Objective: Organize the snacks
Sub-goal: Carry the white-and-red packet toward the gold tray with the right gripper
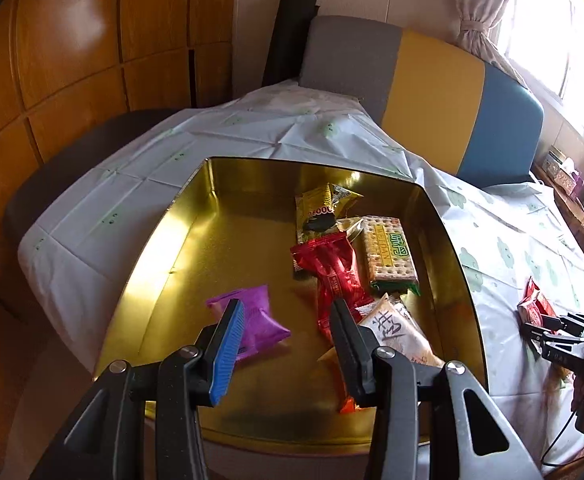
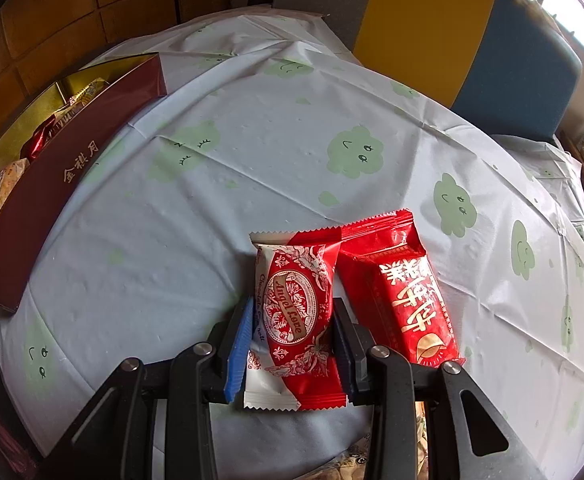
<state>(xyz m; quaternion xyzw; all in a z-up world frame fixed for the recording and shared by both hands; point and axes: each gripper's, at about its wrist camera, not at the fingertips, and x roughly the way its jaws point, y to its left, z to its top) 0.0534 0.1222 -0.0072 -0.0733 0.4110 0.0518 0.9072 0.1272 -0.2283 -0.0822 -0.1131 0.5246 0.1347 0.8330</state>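
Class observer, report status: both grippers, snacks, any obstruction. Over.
Left gripper open over gold tin, purple packet lying inside. Right gripper shut on red-and-white packet. Nothing obstructing.

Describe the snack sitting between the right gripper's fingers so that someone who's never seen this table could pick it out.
On the pale tablecloth printed with green clouds, to the right of the maroon-sided gold tin, two red packets lie touching. It is the left one, the red-and-white packet, between the fingers of the right gripper. Unlike the all-red packet with Chinese characters, it bears an oval "Angel Love" label.
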